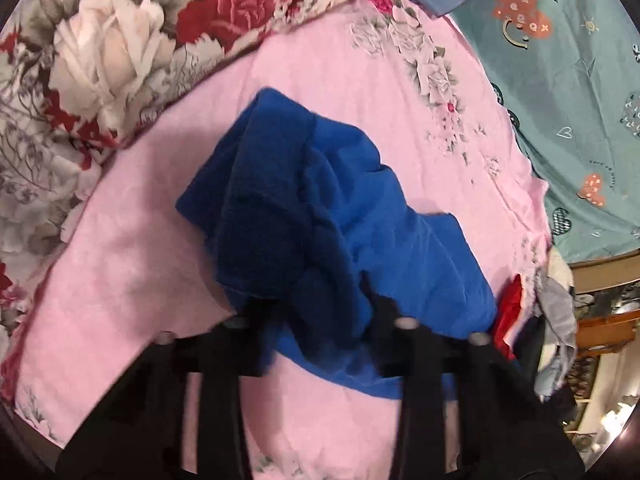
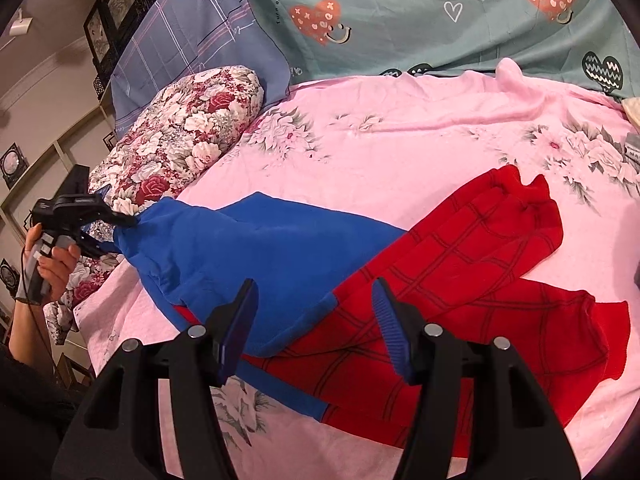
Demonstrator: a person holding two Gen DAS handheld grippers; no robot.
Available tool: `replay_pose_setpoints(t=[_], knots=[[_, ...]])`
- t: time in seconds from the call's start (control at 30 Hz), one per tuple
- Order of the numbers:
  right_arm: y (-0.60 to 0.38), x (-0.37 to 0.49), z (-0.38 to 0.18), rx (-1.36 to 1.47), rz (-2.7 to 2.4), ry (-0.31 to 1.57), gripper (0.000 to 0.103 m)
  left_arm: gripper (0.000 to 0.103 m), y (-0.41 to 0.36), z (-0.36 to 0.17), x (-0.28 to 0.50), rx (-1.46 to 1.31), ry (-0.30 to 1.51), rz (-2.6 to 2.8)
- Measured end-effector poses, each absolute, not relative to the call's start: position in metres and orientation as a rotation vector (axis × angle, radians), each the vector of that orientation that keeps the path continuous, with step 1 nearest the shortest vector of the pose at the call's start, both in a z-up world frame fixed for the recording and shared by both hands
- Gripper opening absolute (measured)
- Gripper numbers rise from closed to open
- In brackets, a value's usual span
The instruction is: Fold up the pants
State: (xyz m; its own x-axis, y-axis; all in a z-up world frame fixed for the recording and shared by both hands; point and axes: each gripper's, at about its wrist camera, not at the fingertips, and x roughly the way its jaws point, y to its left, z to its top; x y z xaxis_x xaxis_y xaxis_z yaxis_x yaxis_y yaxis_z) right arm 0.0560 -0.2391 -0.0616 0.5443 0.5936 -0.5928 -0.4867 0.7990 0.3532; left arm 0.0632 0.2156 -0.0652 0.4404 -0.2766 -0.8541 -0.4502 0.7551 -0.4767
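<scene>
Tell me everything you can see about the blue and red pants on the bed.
The soft blue-and-red knit pants lie rumpled on the pink floral bedsheet. The upper part is plain blue; both red legs carry a dark web-like grid and flared cuffs. The left gripper pinches and lifts the blue waist end; the right gripper hovers open above.

Bed covered by pink flowered sheet. Lying directly on it: blue-and-red soft pants, floral rose-print pillow, teal heart-print blanket.
</scene>
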Motion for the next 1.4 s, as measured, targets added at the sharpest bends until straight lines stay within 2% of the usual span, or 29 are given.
replay_pose_setpoints(t=[0.13,0.17,0.23,0.27,0.3,0.37,0.47,0.5,0.53,0.73,0.8,0.83,0.87,0.9,0.93,0.97,1.07,1.17,1.23,1.3,1.4], knots=[[-0.244,0.055,-0.060,0.162,0.629,0.753,0.060,0.023,0.185,-0.025,0.056,-0.376,1.008,0.214],[-0.245,0.055,-0.059,0.162,0.622,0.752,0.060,0.029,0.179,-0.017,0.054,-0.298,0.977,0.238],[-0.247,0.057,-0.058,0.162,0.598,0.757,0.060,0.054,0.174,-0.013,0.055,-0.154,0.939,0.332],[-0.249,0.059,-0.058,0.157,0.579,0.763,0.060,0.075,0.176,-0.022,0.059,-0.084,0.949,0.407],[-0.251,0.062,-0.058,0.148,0.540,0.775,0.060,0.077,0.178,-0.031,0.061,-0.056,0.969,0.442],[-0.255,0.071,-0.057,0.145,0.447,0.793,0.074,0.077,0.181,-0.053,0.064,-0.038,1.030,0.448],[-0.261,0.094,-0.053,0.127,0.321,0.819,0.076,0.078,0.189,-0.071,0.061,-0.098,1.085,0.406],[-0.261,0.103,-0.053,0.125,0.303,0.835,0.078,0.082,0.191,-0.069,0.059,-0.115,1.073,0.412],[-0.260,0.118,-0.054,0.120,0.278,0.868,0.086,0.083,0.193,-0.065,0.057,-0.119,1.060,0.420],[-0.246,0.200,-0.081,0.143,0.137,1.047,0.088,0.088,0.197,-0.037,0.038,-0.120,0.977,0.438],[-0.242,0.216,-0.092,0.108,0.063,1.099,0.088,0.094,0.197,-0.029,0.034,-0.127,0.943,0.426],[-0.243,0.222,-0.098,0.090,0.010,1.109,0.085,0.094,0.196,-0.031,0.031,-0.124,0.938,0.412],[-0.245,0.223,-0.100,0.090,0.000,1.105,0.067,0.094,0.195,-0.033,0.033,-0.119,0.945,0.400],[-0.250,0.224,-0.103,0.110,0.003,1.110,0.053,0.094,0.194,-0.039,0.037,-0.114,0.972,0.396],[-0.261,0.223,-0.105,0.175,0.015,1.126,0.023,0.094,0.195,-0.045,0.041,-0.120,0.996,0.387],[-0.272,0.220,-0.104,0.240,0.033,1.124,0.003,0.094,0.196,-0.050,0.042,-0.131,1.012,0.376],[-0.307,0.187,-0.069,0.398,0.127,0.977,0.003,0.094,0.201,-0.067,0.050,-0.182,1.061,0.353],[-0.352,0.118,-0.023,0.595,0.270,0.804,0.003,0.094,0.204,-0.076,0.055,-0.196,1.070,0.340],[-0.373,0.077,-0.012,0.643,0.294,0.747,0.003,0.096,0.204,-0.079,0.056,-0.189,1.074,0.340],[-0.390,0.053,-0.023,0.675,0.254,0.769,0.003,0.096,0.203,-0.080,0.061,-0.184,1.088,0.346],[-0.408,0.043,-0.088,0.615,0.094,0.974,0.010,0.096,0.201,-0.079,0.062,-0.166,1.095,0.349]])
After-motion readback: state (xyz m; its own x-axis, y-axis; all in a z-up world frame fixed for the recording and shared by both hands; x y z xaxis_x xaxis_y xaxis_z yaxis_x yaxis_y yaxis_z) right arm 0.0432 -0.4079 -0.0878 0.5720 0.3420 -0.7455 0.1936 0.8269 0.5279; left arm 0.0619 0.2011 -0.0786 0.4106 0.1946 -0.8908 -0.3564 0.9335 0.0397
